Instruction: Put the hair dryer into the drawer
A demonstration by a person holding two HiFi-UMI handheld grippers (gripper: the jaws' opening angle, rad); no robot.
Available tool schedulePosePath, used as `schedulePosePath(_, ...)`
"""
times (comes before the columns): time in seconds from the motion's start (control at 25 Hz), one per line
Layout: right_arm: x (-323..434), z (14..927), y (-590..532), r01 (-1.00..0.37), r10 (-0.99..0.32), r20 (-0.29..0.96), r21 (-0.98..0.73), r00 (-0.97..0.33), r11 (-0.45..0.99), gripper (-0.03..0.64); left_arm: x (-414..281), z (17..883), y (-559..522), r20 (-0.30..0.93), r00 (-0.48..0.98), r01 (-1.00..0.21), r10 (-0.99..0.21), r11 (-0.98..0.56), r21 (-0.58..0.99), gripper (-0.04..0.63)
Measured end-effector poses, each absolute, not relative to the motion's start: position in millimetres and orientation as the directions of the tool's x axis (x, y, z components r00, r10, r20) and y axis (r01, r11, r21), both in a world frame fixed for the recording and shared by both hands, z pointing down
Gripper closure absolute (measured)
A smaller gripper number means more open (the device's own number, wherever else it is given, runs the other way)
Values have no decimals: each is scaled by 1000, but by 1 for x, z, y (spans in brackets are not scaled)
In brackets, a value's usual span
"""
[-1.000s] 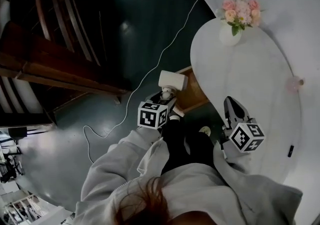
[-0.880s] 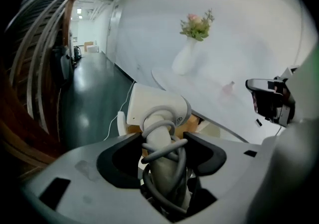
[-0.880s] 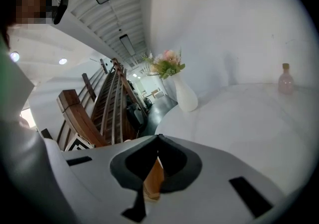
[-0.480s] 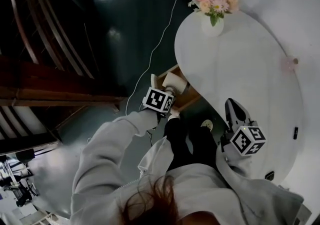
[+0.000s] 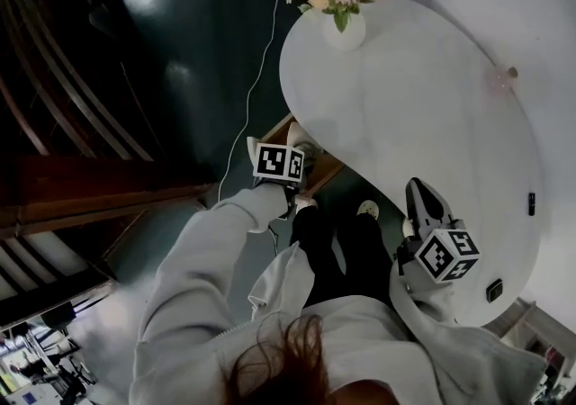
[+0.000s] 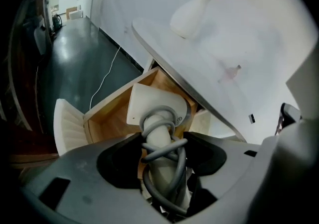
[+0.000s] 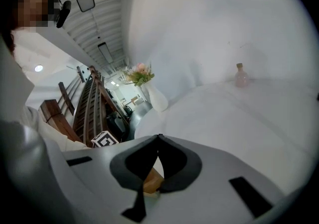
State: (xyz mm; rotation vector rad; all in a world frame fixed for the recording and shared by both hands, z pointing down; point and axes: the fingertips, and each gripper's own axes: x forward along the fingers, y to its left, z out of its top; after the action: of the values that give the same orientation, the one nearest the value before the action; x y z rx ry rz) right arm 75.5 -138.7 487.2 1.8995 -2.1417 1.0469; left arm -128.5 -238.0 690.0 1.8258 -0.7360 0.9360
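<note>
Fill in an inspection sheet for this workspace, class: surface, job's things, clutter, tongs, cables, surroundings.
Surface: white oval table.
Job's things: hair dryer held at the open wooden drawer under the table top.
Clutter: vase of flowers, small pink bottle, small dark item.
Tongs: left tongs shut on the hair dryer's handle; right tongs shut, empty.
Cables: grey cord wound round the handle; white cable on the floor.
Surroundings: dark floor, wooden railing.

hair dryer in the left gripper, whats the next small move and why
Probably lower the left gripper a little, toward the drawer floor, before releasing. It is shut on the hair dryer by its cord-wrapped handle, and the dryer's head hangs over the open wooden drawer under the white table, seemingly not resting inside yet.
</note>
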Motion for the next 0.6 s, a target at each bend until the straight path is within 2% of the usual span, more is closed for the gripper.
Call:
schedulePosePath(0.28,71,493,-130,-907,-830,515,-420,-212,-29,568,-107,701,-259,789,591,-785,-169,-344,515,330)
schedulePosePath(0.6,66,498,-127,-912,-814,539,-410,-218,-27,568,-88,705,-274,716,657,-736,-236,-409,540,330)
